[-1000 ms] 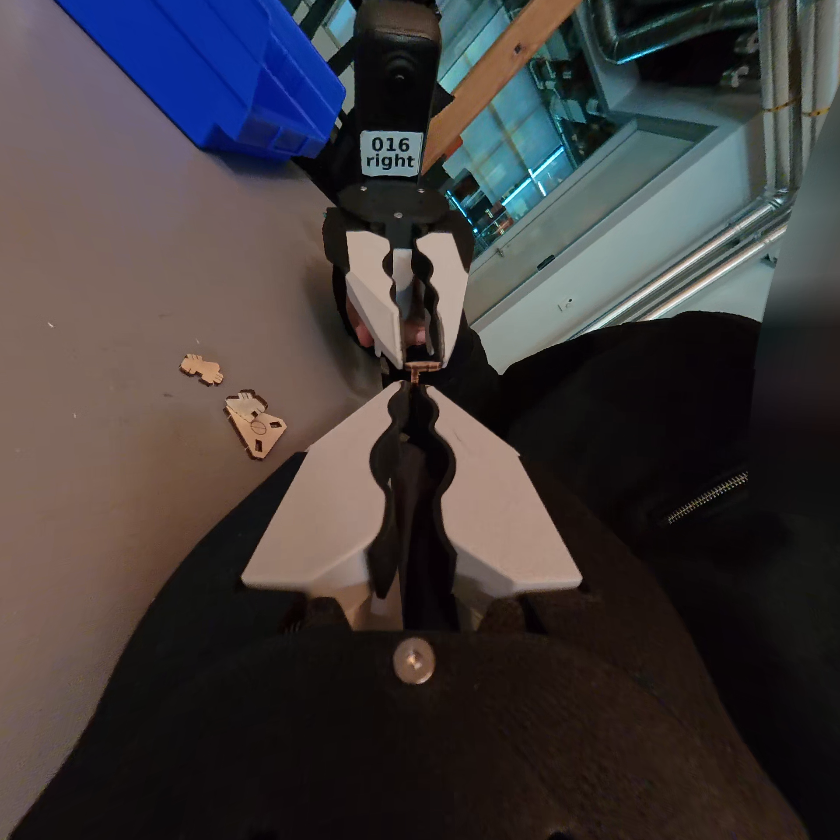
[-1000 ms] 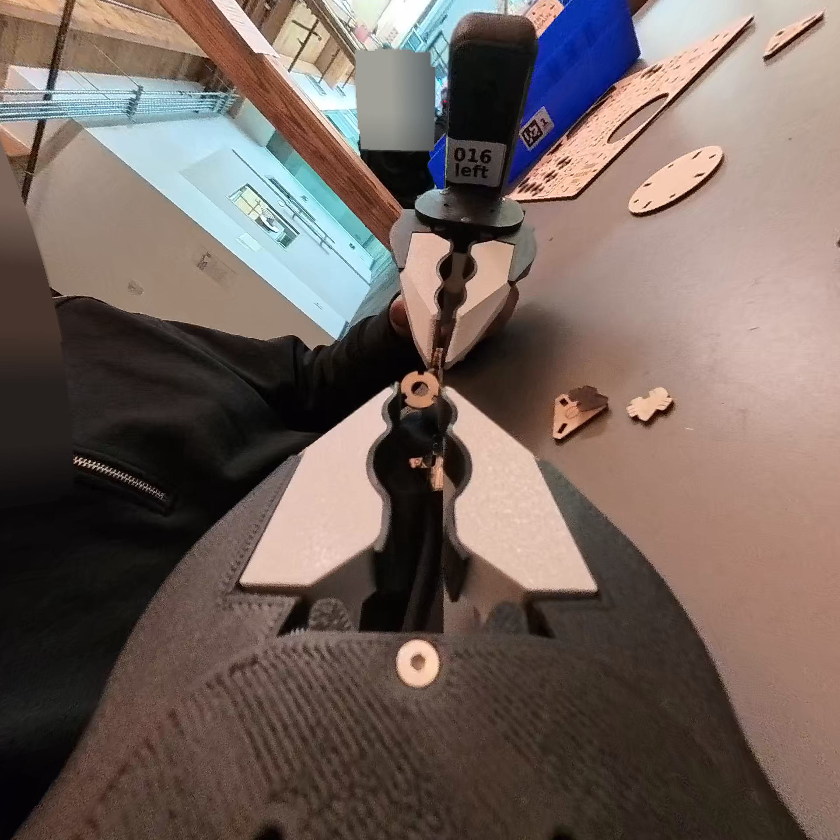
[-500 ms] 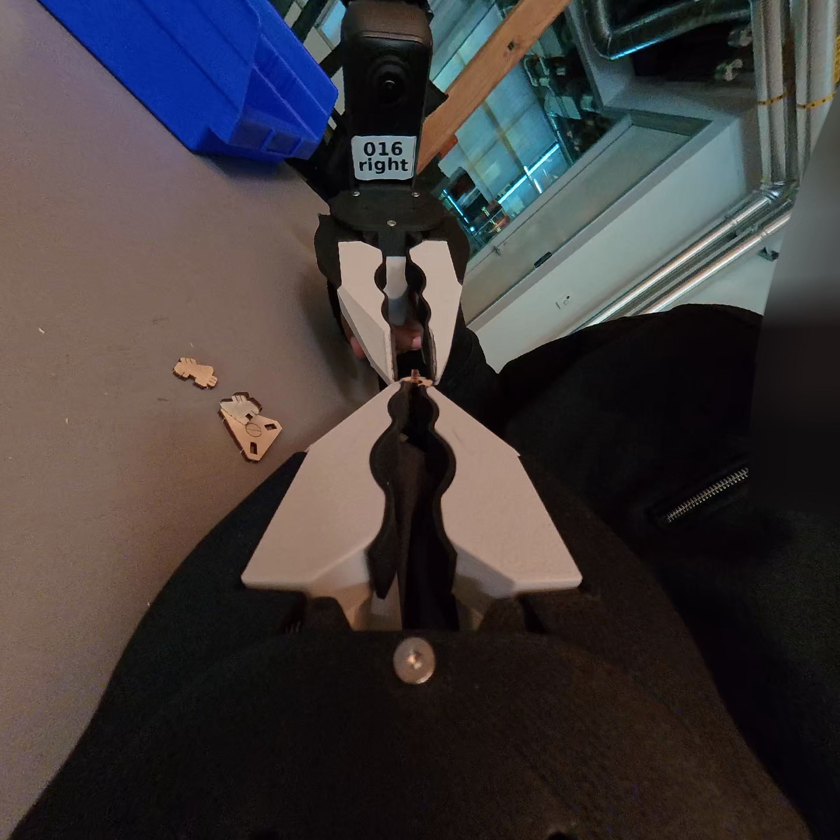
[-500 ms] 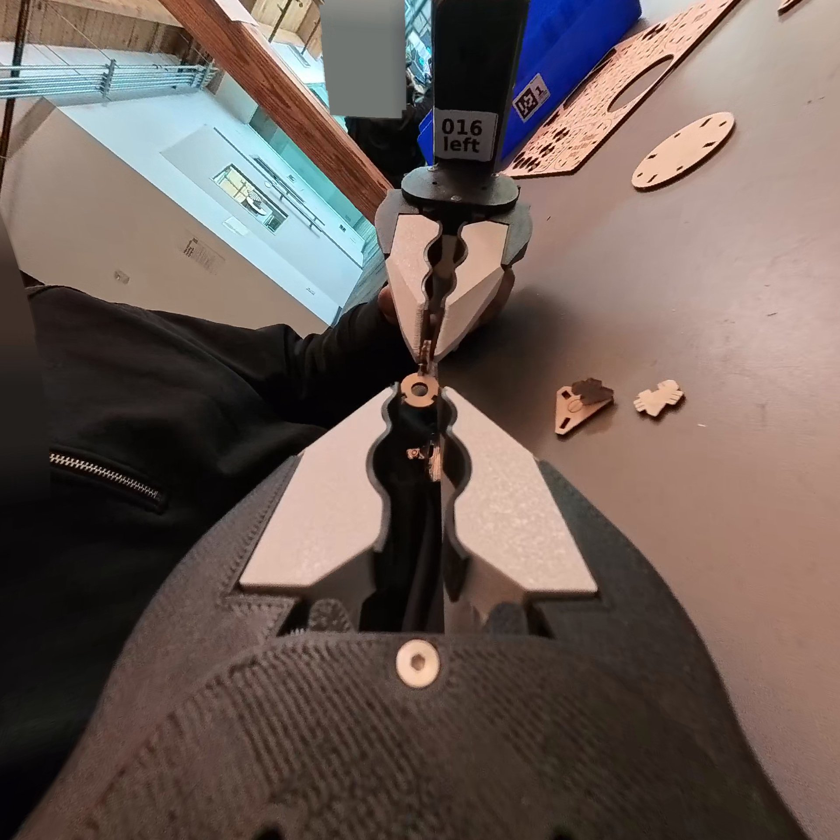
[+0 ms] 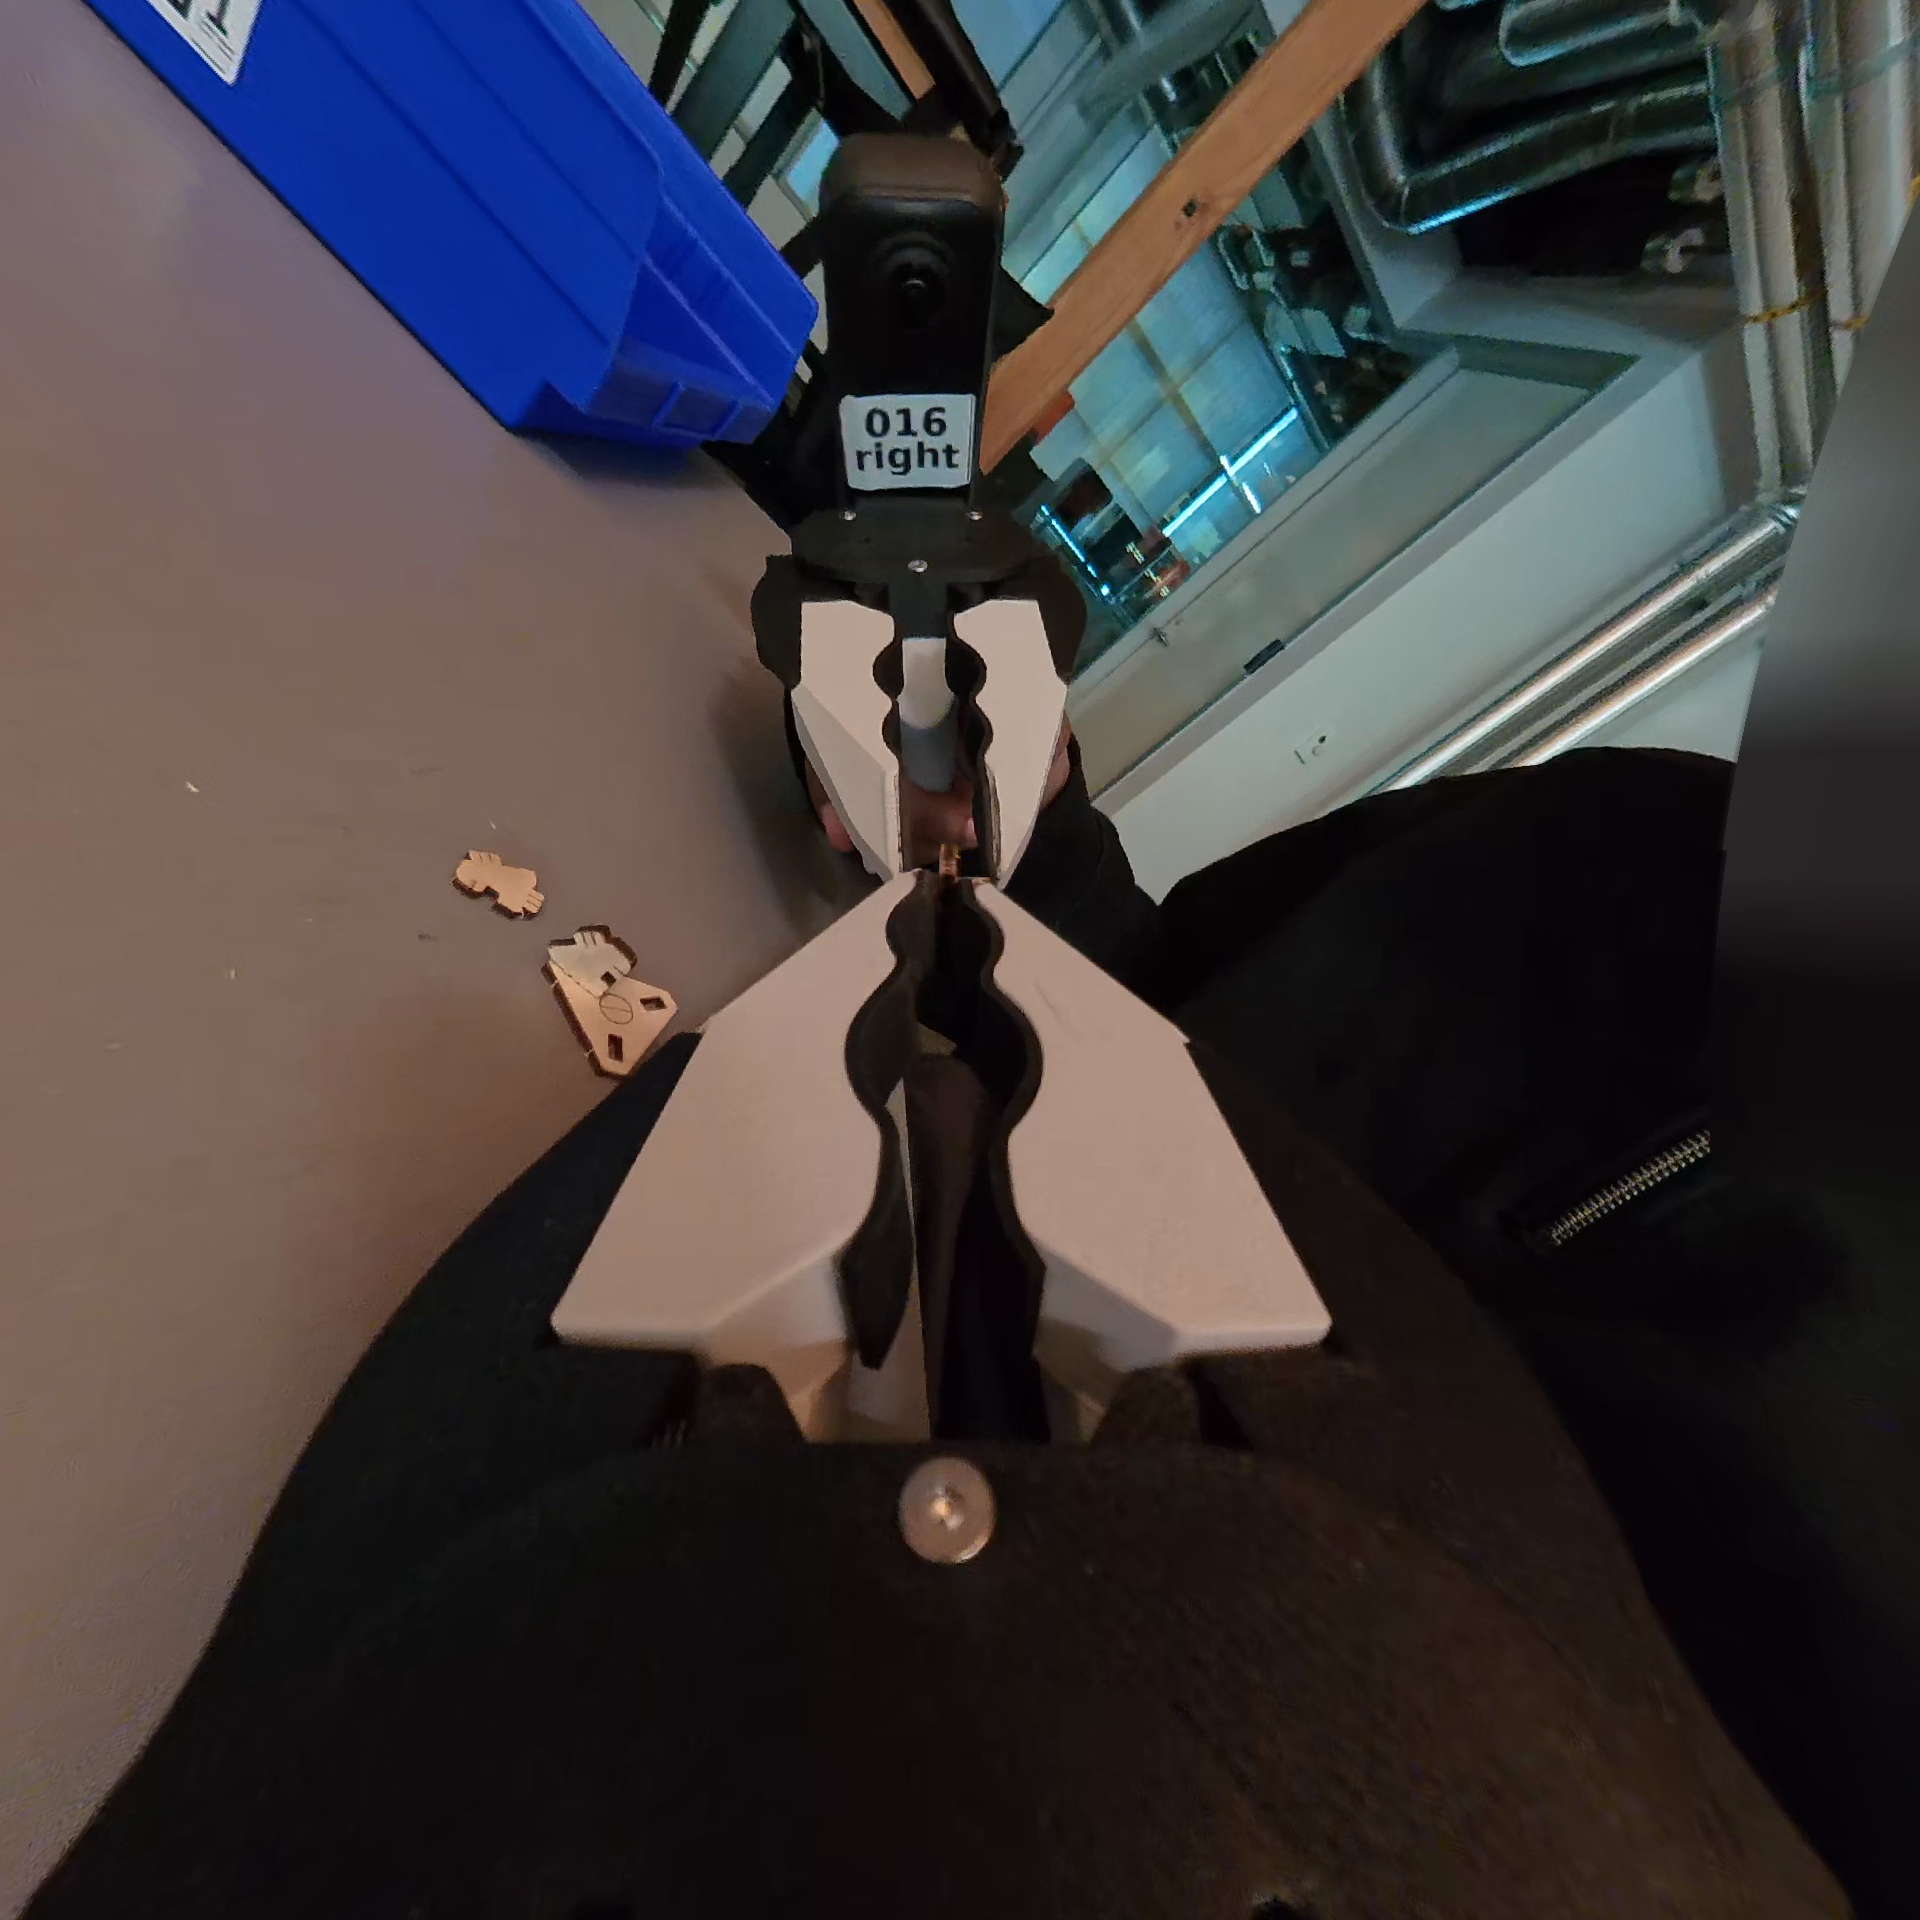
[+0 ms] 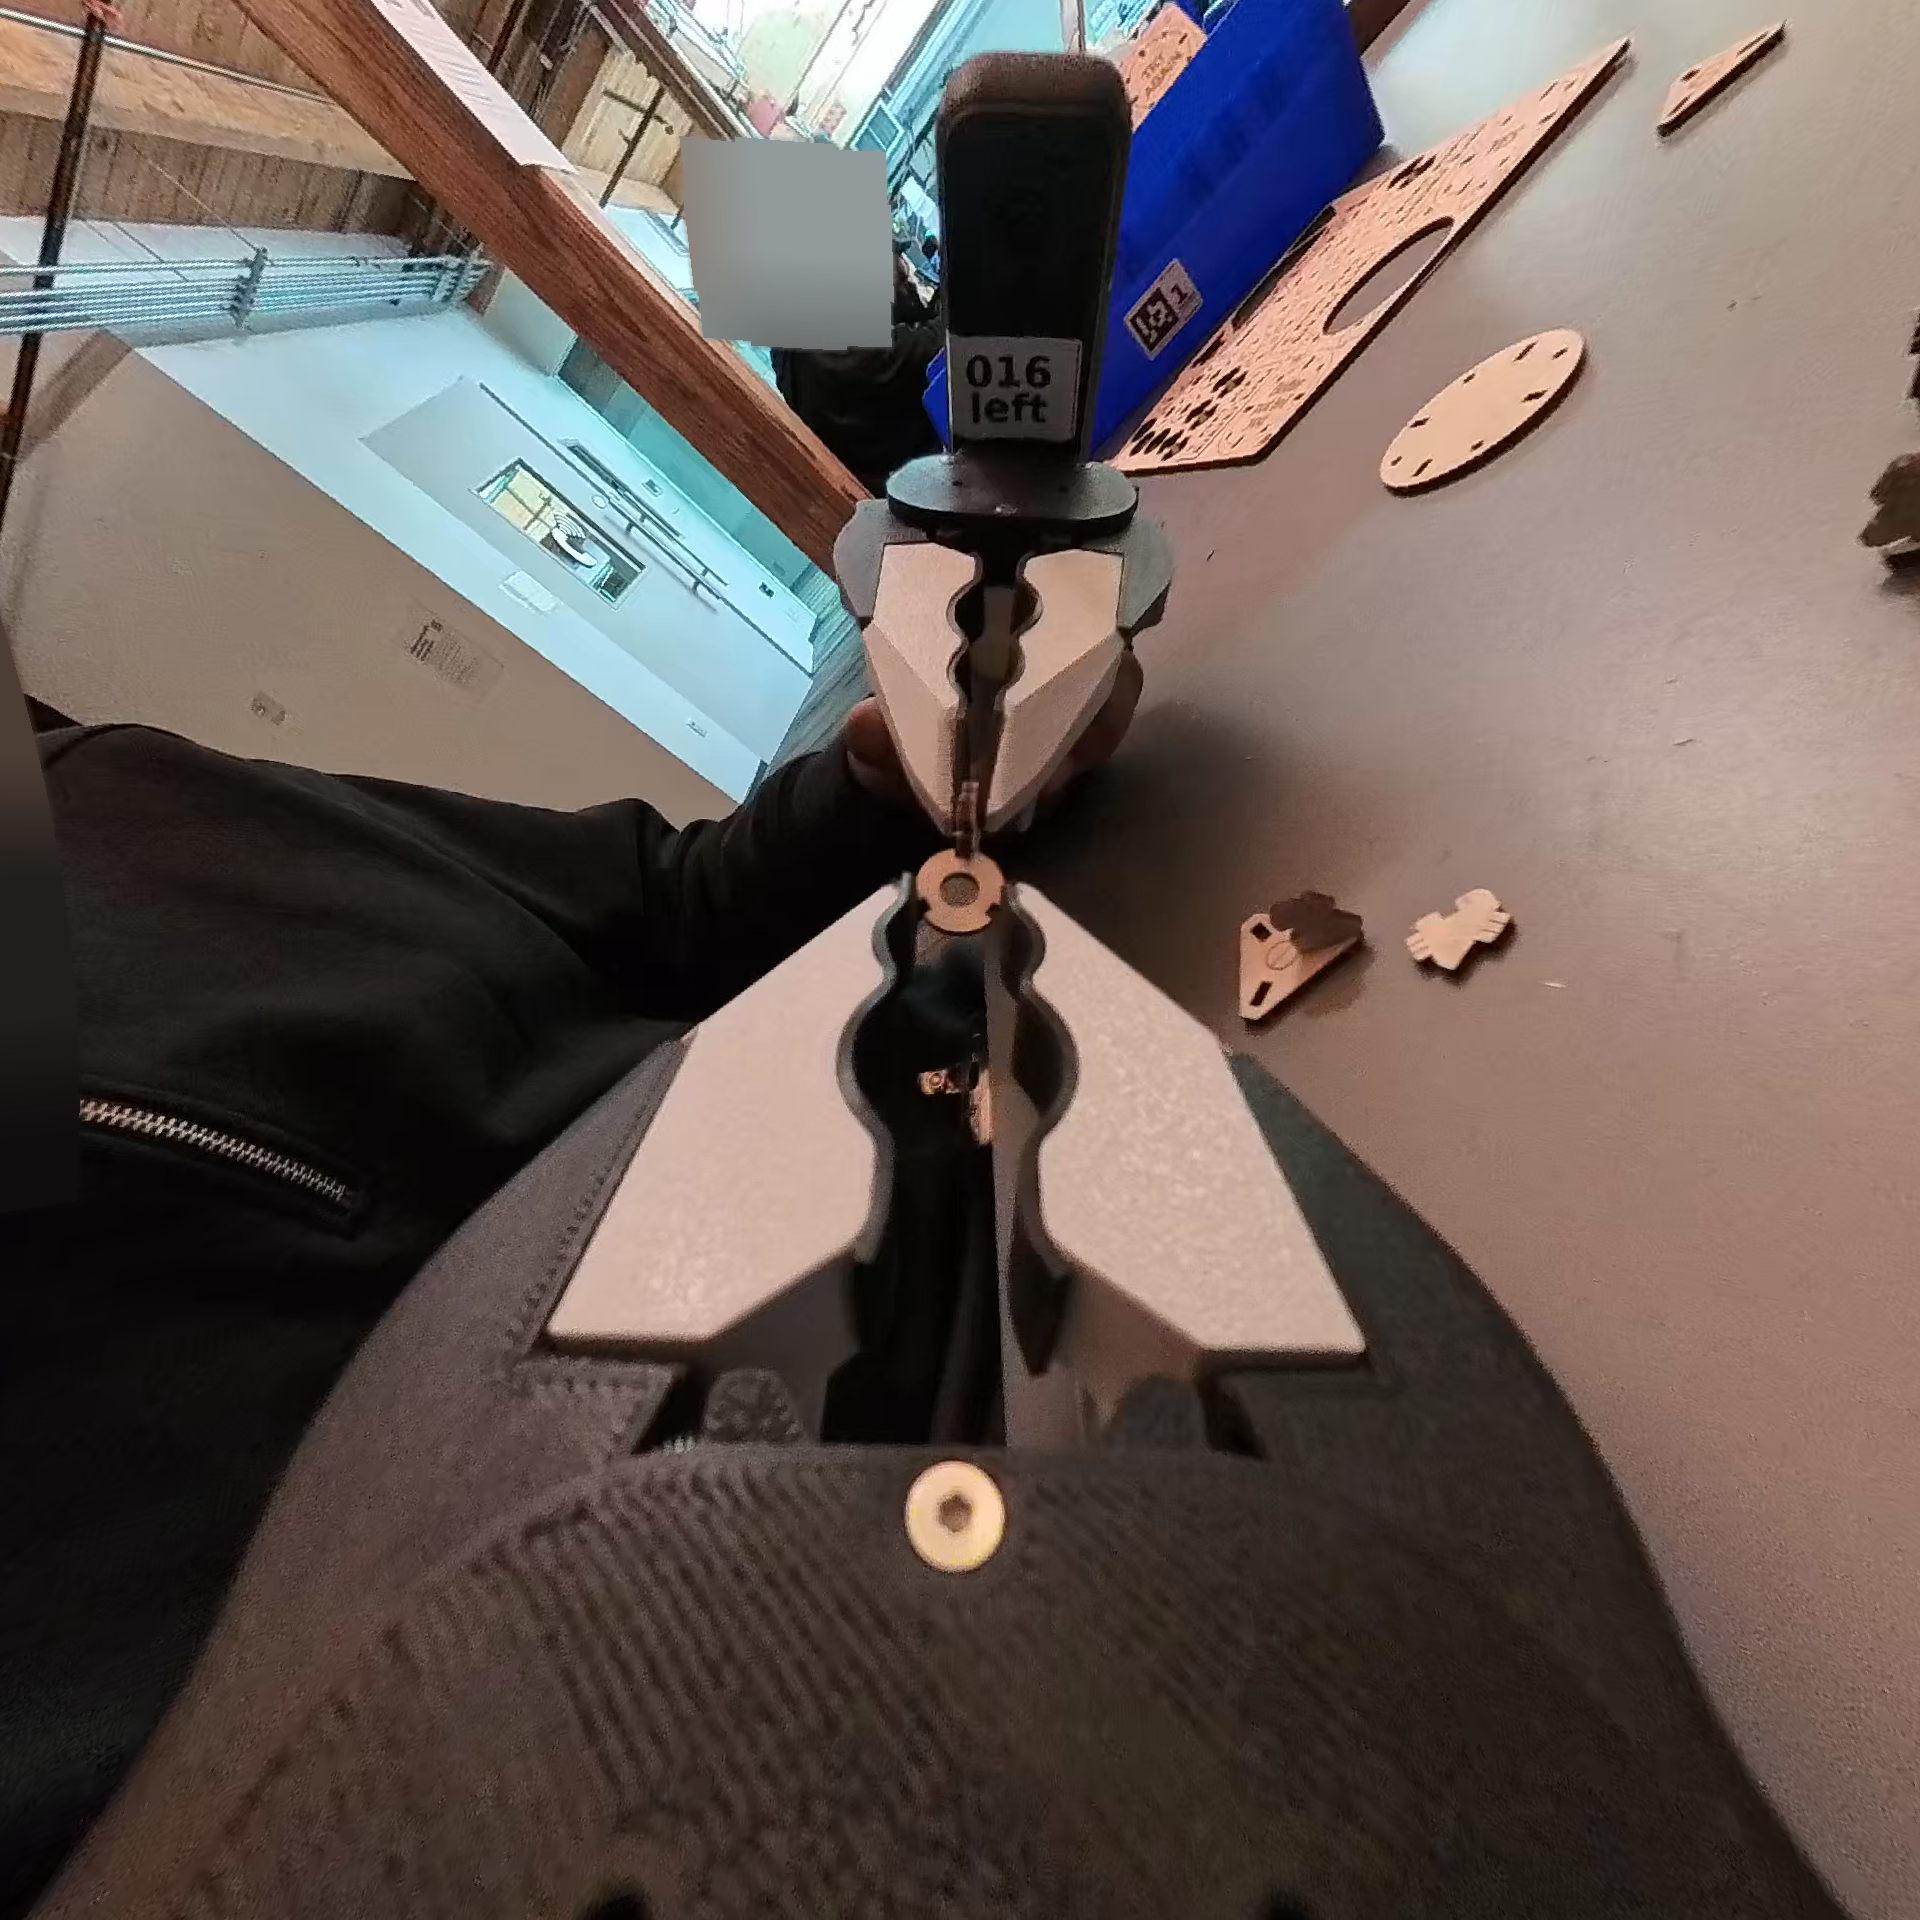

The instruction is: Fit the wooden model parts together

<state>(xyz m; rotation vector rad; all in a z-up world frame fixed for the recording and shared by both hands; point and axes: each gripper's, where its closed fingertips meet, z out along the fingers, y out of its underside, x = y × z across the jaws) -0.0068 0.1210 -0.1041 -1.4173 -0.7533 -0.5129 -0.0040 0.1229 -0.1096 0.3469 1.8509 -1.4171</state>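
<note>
In the left wrist view my left gripper [image 5: 943, 883] is shut on a thin flat wooden piece [image 5: 948, 860], seen edge-on and sticking out past the tips. The right gripper [image 5: 940, 847] faces it tip to tip. In the right wrist view my right gripper [image 6: 961, 906] is shut on a small round wooden ring [image 6: 961, 891] with notches in its rim and a hole in the middle. The left gripper [image 6: 971, 821] points at it from the far side. Its thin piece [image 6: 971, 808] touches the ring's upper edge. Both are held above the grey table [image 6: 1558, 1143].
A triangular wooden part [image 6: 1288, 956] and a small notched wooden part [image 6: 1460, 928] lie on the table; they also show in the left wrist view [image 5: 613, 1013] [image 5: 499, 883]. A blue bin [image 5: 468, 187], a cut-out wooden sheet [image 6: 1351, 281] and a wooden disc [image 6: 1486, 405] lie farther off. A person's black jacket [image 6: 312, 987] is close. Both grippers' tips are close together, under 4 cm apart.
The two grippers have drawn closer tip to tip. The thin piece has moved from beside the ring to its upper edge. Both grasps stayed shut.
</note>
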